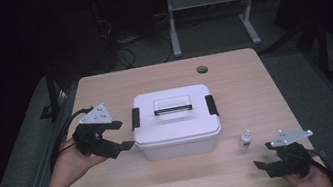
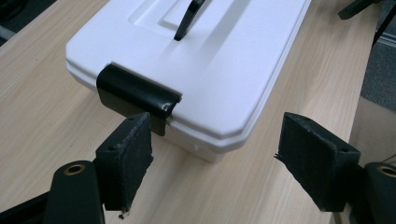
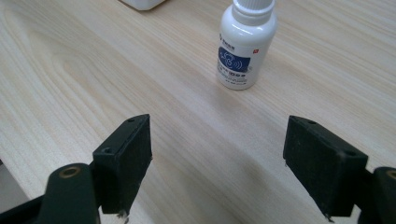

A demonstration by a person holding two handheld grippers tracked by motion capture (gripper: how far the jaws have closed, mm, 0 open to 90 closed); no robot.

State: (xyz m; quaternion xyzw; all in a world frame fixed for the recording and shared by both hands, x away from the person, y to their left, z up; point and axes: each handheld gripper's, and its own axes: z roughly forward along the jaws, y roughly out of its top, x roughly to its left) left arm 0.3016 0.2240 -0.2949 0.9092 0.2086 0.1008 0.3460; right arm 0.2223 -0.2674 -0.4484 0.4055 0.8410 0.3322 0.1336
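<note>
A white plastic box (image 1: pixel 175 122) with a lid sits in the middle of the bench (image 1: pixel 249 181). The lid is held down by two black clips, one at each end, and it has a handle (image 1: pixel 172 105) lying flat on top.

The left tool (image 1: pixel 121 135) is right beside the left clip (image 1: pixel 135 118). Its jaws are spread wide and hold nothing. In the left gripper view the clip (image 2: pixel 135 93) is just past one of the jaws. It looks like the tool is there to flip that clip up so the lid can come off.

A small white bottle (image 1: pixel 246 138) stands upright on the bench, near the box's right front corner. It has a blue label. The right tool (image 1: pixel 263 157) waits a little way behind it, close to the bench edge. Its jaws are spread wide too, with nothing between them. They point at the bottle (image 3: pixel 244 44), so it may be ready to pick it up. Maybe the bottle will go in the box.
</note>
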